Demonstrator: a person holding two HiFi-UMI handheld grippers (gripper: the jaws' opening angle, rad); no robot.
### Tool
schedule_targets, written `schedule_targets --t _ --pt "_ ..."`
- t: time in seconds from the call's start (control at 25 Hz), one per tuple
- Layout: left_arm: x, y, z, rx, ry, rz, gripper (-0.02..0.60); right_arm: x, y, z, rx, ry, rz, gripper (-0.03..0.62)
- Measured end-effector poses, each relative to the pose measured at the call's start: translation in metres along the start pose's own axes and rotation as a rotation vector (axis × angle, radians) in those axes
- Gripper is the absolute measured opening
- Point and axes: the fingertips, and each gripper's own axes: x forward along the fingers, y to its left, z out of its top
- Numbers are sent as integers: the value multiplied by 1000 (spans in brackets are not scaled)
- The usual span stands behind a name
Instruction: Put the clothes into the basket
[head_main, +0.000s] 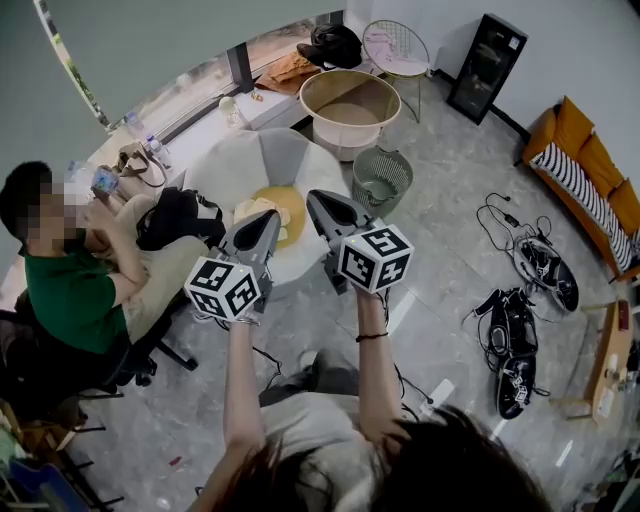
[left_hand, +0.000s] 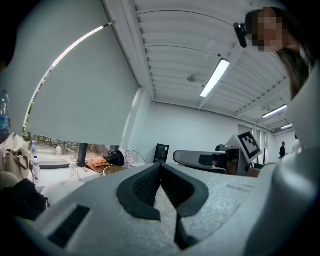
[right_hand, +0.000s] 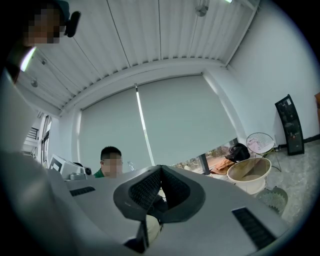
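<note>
A yellow cloth (head_main: 285, 203) and a cream cloth (head_main: 250, 210) lie on a white round seat (head_main: 262, 160) straight ahead. The big beige basket (head_main: 350, 105) stands on the floor beyond it; it also shows as the basket (right_hand: 249, 172) at the right of the right gripper view and small as the basket (left_hand: 114, 170) in the left gripper view. My left gripper (head_main: 270, 216) and right gripper (head_main: 316, 196) are held out level side by side, their tips over the near edge of the seat. Both sets of jaws are shut with nothing between them, as seen on the left gripper (left_hand: 160, 165) and right gripper (right_hand: 160, 168).
A person in a green shirt (head_main: 70, 295) sits at the left beside a black bag (head_main: 178, 218). A green mesh bin (head_main: 381, 180) stands right of the seat. Shoes and cables (head_main: 520, 330) litter the floor at right, near an orange sofa (head_main: 590, 165).
</note>
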Motion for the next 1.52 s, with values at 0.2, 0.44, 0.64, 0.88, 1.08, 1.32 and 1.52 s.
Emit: schedule_targets --t 0.2,0.44,0.64,0.88,1.08,1.32,1.52 --pt "13 13 -4 -9 11 5 11 13 -15 -9 6 27 -4 9" --pt "47 30 -8 -24 19 28 11 36 -48 -6 -1 57 19 9" --pt "90 44 3 -30 8 56 11 63 -85 16 -9 78 64 9" --pt "129 62 6 -46 -1 109 11 93 -120 28 -13 115 130 9" --pt "146 80 10 -56 -18 175 11 114 -134 27 -21 154 197 9" --pt "153 94 4 -75 -32 248 11 128 -145 13 -35 206 254 9" --pt "151 107 -3 -84 -19 284 11 144 -150 7 -18 216 271 9"
